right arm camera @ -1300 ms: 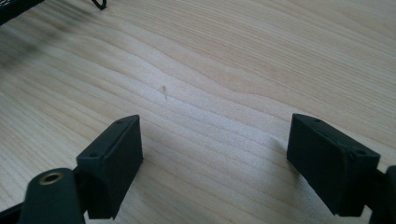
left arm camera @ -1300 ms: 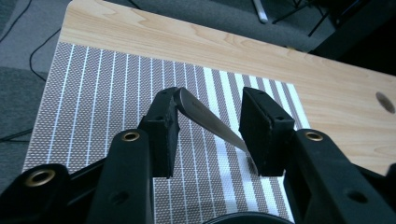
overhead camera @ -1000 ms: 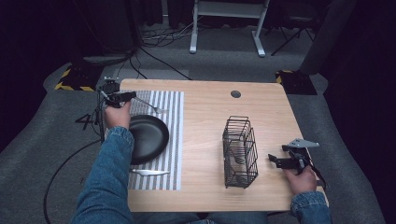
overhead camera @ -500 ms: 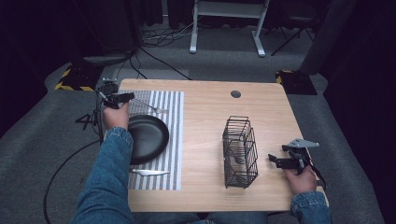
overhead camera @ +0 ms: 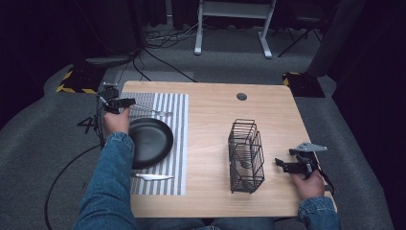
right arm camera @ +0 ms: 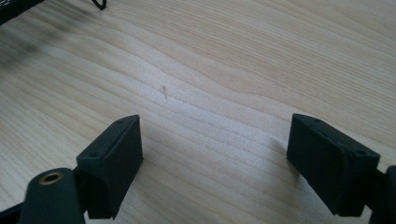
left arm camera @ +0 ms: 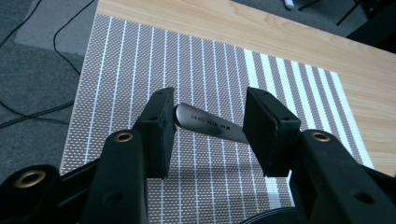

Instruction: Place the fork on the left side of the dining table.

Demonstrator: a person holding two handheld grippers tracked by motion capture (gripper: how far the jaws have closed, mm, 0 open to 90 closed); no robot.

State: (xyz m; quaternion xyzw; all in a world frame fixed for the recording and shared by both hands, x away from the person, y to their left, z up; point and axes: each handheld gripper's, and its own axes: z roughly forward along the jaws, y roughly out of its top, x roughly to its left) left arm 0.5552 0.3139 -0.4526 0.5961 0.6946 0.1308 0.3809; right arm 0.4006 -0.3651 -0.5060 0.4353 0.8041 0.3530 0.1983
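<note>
Currently the left gripper point(left arm camera: 208, 133) straddles the fork handle point(left arm camera: 210, 123) on the striped mat point(left arm camera: 140, 70), jaws parted, handle crosswise between them (right gripper point(right arm camera: 229, 163) gapes over bare worktop point(right arm camera: 233, 70), far off).

setting: studio or lab recording space, staged as a dining spot. evidence: wooden table point(overhead camera: 215, 124) with cable port point(overhead camera: 242, 96) on grey carpet point(overhead camera: 335, 120); dark curtains at far side; loose cables point(overhead camera: 158, 43) on far floor; white stand legs point(overhead camera: 230, 24); hazard-striped floor plates point(overhead camera: 76, 81) left and right.
</note>
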